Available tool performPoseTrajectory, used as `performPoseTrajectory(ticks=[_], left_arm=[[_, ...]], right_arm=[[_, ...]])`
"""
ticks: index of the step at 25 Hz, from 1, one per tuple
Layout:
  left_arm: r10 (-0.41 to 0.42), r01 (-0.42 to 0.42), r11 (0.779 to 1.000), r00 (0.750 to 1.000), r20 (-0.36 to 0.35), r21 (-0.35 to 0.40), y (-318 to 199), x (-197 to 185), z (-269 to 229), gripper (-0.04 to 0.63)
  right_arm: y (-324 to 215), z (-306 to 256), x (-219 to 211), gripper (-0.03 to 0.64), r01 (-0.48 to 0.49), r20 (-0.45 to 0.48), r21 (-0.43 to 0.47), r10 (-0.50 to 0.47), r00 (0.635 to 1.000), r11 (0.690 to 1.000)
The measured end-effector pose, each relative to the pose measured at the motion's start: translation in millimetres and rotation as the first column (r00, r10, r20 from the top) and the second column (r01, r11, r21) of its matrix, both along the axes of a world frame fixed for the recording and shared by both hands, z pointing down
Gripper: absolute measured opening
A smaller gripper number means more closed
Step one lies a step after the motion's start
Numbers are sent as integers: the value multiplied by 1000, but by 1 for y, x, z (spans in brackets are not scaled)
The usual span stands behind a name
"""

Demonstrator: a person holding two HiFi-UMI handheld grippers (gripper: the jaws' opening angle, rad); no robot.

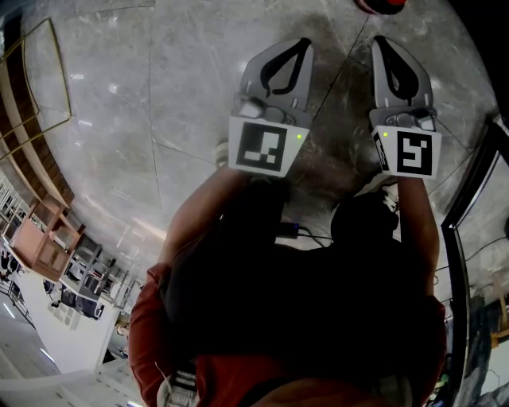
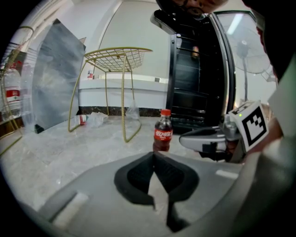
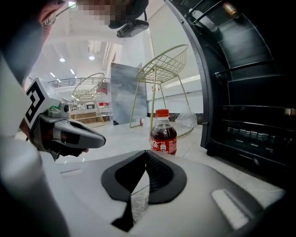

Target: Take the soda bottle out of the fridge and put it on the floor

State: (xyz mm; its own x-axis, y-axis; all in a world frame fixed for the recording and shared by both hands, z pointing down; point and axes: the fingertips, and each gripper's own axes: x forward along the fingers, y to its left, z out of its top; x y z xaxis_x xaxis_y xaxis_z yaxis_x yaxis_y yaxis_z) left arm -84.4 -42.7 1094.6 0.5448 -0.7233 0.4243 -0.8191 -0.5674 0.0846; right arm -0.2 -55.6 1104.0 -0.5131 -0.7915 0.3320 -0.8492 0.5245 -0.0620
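The soda bottle [image 2: 163, 134] [image 3: 163, 134], dark cola with a red cap and red label, stands upright on the pale marble floor, just in front of both grippers. In the head view only its red cap [image 1: 380, 6] shows at the top edge. My left gripper [image 2: 154, 153] [image 1: 303, 43] is shut with nothing between its pads. My right gripper [image 3: 145, 152] [image 1: 379, 40] is also shut and empty, a short way back from the bottle. Each gripper shows in the other's view, the right gripper [image 2: 182, 139] and the left gripper [image 3: 101, 137], side by side and apart from the bottle.
The black fridge [image 2: 199, 69] [image 3: 249, 92] stands open to the right, its door shelves close to the bottle. A gold wire stool [image 2: 118, 60] stands behind, with a crushed plastic bottle [image 2: 88, 119] at its foot. A water bottle [image 2: 12, 92] sits in a rack at far left.
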Motion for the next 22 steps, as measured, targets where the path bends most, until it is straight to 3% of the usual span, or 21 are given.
performPoseTrajectory(ticks=[4, 8, 13, 17, 22], left_arm=[[-3, 3, 1000, 1000, 0, -1, -1, 0, 1, 0], [25, -26, 1000, 998, 59, 4, 0, 1, 2, 0], [41, -43, 999, 993, 106, 17, 0, 6, -21, 0], [80, -87, 995, 986, 145, 42, -7, 7, -68, 0], [134, -137, 991, 978, 161, 9, 1, 18, -161, 0]], right_arm=[[-2, 0, 2, 2, -18, 14, -3, 18, 1000, 1000], [-2, -2, 6, 2, -40, -17, 21, 41, 999, 999], [10, -11, 26, 2, -120, -17, -118, 119, 993, 986], [17, -52, 30, 2, -141, -47, -173, 135, 990, 975], [37, -148, 41, 2, -190, -35, -256, 187, 982, 948]])
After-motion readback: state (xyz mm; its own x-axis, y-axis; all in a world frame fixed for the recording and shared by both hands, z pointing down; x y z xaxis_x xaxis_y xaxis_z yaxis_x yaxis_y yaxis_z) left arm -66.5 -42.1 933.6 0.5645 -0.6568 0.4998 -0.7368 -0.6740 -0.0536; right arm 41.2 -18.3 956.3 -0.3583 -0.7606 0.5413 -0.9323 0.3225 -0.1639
